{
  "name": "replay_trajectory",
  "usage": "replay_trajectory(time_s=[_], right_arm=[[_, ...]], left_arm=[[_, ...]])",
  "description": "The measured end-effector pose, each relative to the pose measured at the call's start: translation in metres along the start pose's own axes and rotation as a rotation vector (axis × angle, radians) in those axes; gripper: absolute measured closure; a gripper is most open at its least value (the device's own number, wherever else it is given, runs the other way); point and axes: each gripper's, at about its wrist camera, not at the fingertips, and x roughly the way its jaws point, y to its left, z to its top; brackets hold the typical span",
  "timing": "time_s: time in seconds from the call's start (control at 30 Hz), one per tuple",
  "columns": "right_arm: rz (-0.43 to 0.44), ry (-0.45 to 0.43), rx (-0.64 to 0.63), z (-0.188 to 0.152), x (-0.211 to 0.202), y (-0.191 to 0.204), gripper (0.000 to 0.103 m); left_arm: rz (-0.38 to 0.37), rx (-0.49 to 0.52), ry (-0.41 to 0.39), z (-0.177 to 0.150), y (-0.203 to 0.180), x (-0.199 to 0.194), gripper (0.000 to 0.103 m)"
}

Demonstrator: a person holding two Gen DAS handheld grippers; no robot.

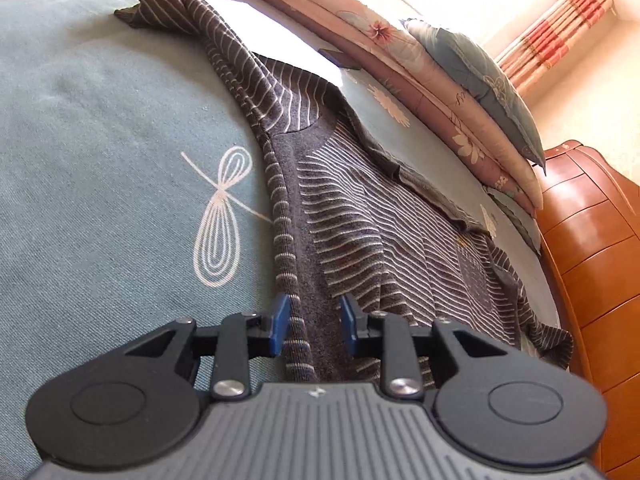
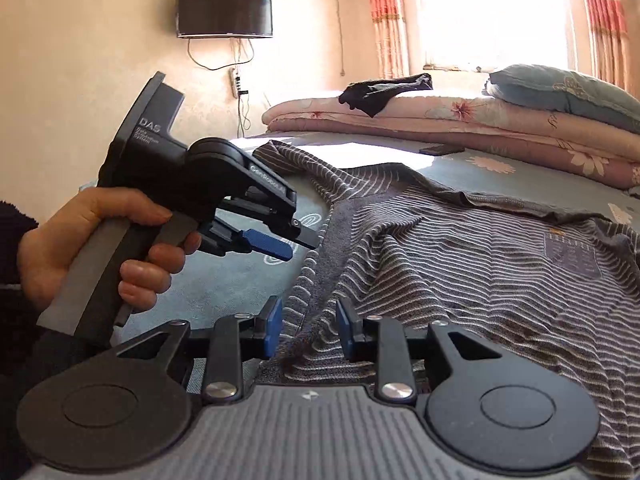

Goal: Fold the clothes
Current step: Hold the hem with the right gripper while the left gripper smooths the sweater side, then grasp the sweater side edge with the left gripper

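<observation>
- The striped sweater [image 1: 360, 216] lies spread on the teal bedsheet [image 1: 100, 140], grey with thin white stripes, one sleeve [image 1: 176, 8] stretched away toward the far side of the bed.
- Its ribbed hem edge [image 1: 286, 240] runs straight toward the left gripper [image 1: 315, 320] and passes between the blue pads [image 1: 282, 316], which stand apart and do not pinch the fabric.
- From the right wrist view the left gripper [image 2: 280, 240] is held in a hand [image 2: 80, 240] wrapped round the grey handle, tilted nose-down above the sweater's edge, fingers parted.
- The right gripper [image 2: 306, 330] hovers low over the sweater [image 2: 460, 264], its jaws apart with the hem between them, gripping nothing.
- A folded floral quilt [image 2: 480, 120] and a pillow [image 2: 560, 88] sit behind, with a black garment [image 2: 384, 90] on top.
</observation>
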Motion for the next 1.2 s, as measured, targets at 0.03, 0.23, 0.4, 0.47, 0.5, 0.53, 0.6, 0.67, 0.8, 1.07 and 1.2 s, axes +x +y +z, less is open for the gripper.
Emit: replay_trajectory(time_s=[0.03, 0.23, 0.4, 0.47, 0.5, 0.53, 0.6, 0.67, 0.8, 1.07, 1.2], right_arm=[[0.015, 0.002, -0.044, 0.000, 0.005, 0.009, 0.071], [-0.046, 0.094, -0.099, -0.005, 0.041, 0.021, 0.072], [-0.022, 0.138, 0.031, -0.006, 0.049, 0.000, 0.075], [-0.035, 0.155, 0.029, -0.008, 0.053, 0.001, 0.075], [-0.043, 0.160, 0.018, -0.008, 0.054, 0.003, 0.075], [-0.051, 0.164, 0.008, -0.008, 0.056, 0.005, 0.075], [-0.068, 0.174, -0.014, -0.009, 0.059, 0.010, 0.075], [-0.085, 0.183, -0.035, -0.009, 0.062, 0.014, 0.076], [-0.118, 0.201, -0.077, -0.010, 0.067, 0.023, 0.077], [-0.020, 0.191, 0.076, -0.005, 0.063, 0.016, 0.098], [0.145, 0.091, 0.187, 0.003, 0.048, 0.012, 0.098]], left_arm=[[0.004, 0.004, -0.001, 0.000, 0.002, -0.002, 0.077], [-0.016, -0.009, 0.008, 0.000, 0.014, -0.012, 0.075], [-0.040, 0.001, 0.030, -0.001, 0.021, -0.011, 0.074], [-0.043, 0.009, 0.035, -0.001, 0.022, -0.010, 0.074], [-0.045, 0.014, 0.037, -0.001, 0.023, -0.010, 0.074], [-0.048, 0.014, 0.040, -0.001, 0.024, -0.010, 0.074], [-0.054, 0.014, 0.045, -0.002, 0.026, -0.009, 0.072], [-0.057, 0.024, 0.053, -0.002, 0.025, -0.009, 0.070], [-0.065, 0.055, 0.064, -0.004, 0.020, -0.008, 0.069], [-0.082, 0.061, 0.081, -0.004, 0.013, -0.012, 0.069], [-0.087, 0.051, 0.095, -0.001, 0.013, -0.016, 0.061]])
